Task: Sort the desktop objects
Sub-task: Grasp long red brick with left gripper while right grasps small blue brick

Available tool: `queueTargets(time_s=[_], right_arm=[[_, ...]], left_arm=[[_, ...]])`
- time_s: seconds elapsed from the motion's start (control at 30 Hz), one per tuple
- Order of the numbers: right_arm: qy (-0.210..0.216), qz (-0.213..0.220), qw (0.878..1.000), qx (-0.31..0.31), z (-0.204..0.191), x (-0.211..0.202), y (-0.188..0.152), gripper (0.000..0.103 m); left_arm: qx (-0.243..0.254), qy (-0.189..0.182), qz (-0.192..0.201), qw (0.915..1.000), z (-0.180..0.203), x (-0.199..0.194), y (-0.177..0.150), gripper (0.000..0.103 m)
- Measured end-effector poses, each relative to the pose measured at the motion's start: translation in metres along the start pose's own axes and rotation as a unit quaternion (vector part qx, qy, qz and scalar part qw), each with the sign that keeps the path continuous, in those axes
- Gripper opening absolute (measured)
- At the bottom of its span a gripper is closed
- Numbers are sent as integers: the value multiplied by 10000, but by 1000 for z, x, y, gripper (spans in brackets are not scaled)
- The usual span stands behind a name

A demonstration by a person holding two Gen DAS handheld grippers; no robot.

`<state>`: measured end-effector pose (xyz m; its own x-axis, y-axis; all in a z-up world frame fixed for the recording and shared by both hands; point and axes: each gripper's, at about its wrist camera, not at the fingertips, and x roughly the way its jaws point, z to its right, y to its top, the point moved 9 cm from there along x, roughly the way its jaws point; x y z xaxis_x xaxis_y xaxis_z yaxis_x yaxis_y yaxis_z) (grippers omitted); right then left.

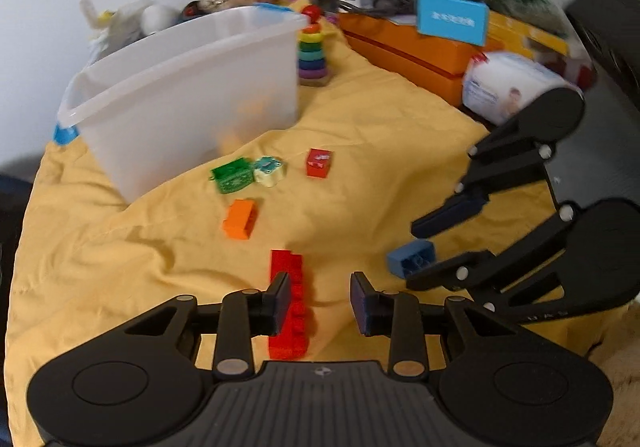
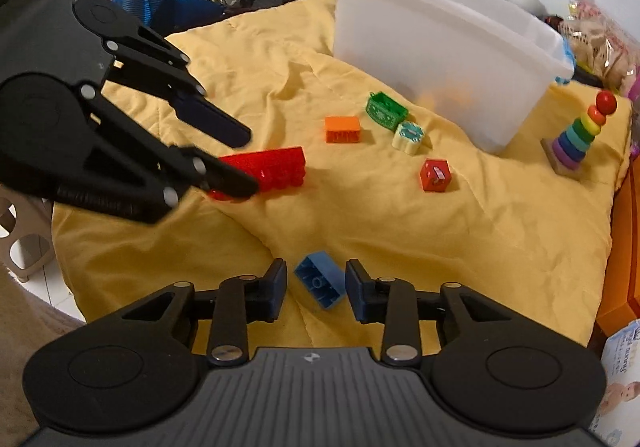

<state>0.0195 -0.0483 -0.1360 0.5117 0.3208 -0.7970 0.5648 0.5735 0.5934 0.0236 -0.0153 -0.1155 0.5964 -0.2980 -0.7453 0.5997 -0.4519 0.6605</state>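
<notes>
Between open right gripper [image 2: 316, 285] fingers: blue brick [image 2: 320, 284], lying diagonal. Left gripper [image 1: 319, 301] open, long red brick [image 1: 289, 305] at its left finger.

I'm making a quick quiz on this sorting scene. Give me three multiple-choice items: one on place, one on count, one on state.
1. Where does the blue brick lie?
A. Inside the white bin
B. On the cloth between the right tool's fingers
C. On the ring stacker

2. How many red pieces lie on the yellow cloth?
A. One
B. Two
C. Four

3. How is the left tool?
A. Open, holding nothing
B. Shut on the orange brick
C. Out of view

Answers:
1 B: it rests between the open right tool.
2 B: a long red brick and a red cube.
3 A: its fingers stand apart, one over the long red brick.
</notes>
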Motion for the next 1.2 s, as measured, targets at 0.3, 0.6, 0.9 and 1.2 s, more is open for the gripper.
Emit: queueTargets(time_s=[0.3, 0.6, 0.9, 1.2], right_arm=[[30, -72, 10000, -35, -2, 4, -3, 33], [90, -168, 9998, 77, 7, 12, 2, 21], [61, -201, 9930, 1162, 49, 17, 3, 20], [-100, -221, 9925, 1198, 52, 24, -4, 30]], left_arm=[[-193, 359, -271, 9988, -24, 15, -16, 37], [-630, 487, -461, 9958, -57, 23, -32, 37], [-425, 491, -338, 9973, -42, 19, -24, 39], [-520, 428, -488, 9965, -39, 31, -27, 27]])
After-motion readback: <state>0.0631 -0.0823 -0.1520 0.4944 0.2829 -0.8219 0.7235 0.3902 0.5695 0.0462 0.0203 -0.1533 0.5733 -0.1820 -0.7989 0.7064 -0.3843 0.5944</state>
